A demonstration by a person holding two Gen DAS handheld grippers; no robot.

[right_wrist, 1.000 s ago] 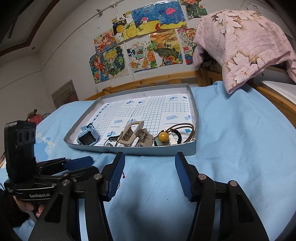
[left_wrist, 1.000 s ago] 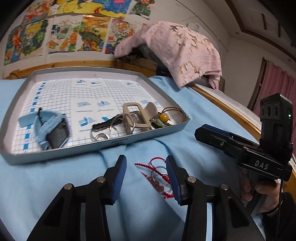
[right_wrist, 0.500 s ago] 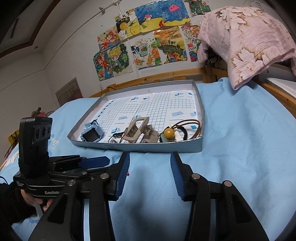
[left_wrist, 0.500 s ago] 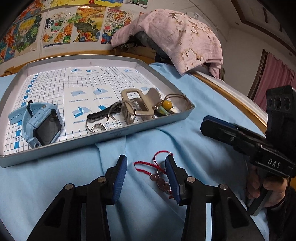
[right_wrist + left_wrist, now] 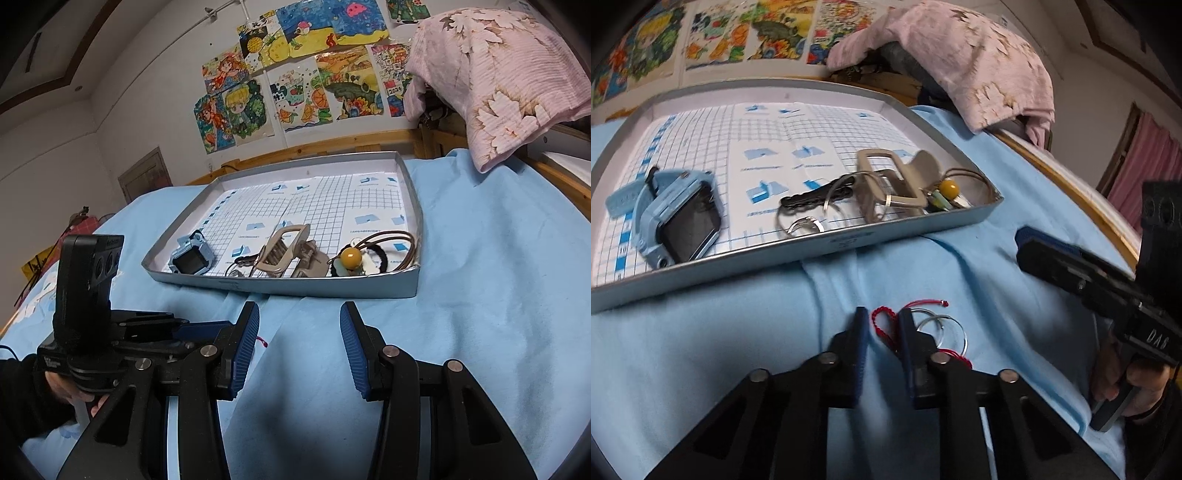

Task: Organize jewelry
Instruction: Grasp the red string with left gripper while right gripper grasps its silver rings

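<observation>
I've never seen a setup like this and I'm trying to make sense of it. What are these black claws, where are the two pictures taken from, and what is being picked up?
No robot here: a person holds a two-finger gripper in each hand, and each carries a wide-angle camera looking forward along its fingers. So one picture looks out over the left gripper, the other over the right gripper, and each also shows the other gripper off to the side.

Everything lies on a blue sheet. On it is a shallow tray holding a blue watch, a beige hair clip, a black hair tie, rings and a yellow bead.

In front of the tray lies a red cord bracelet beside wire hoops. The left jaws have just been closing, and the cord sits between them, apparently pinched. The right gripper is open and empty.
</observation>
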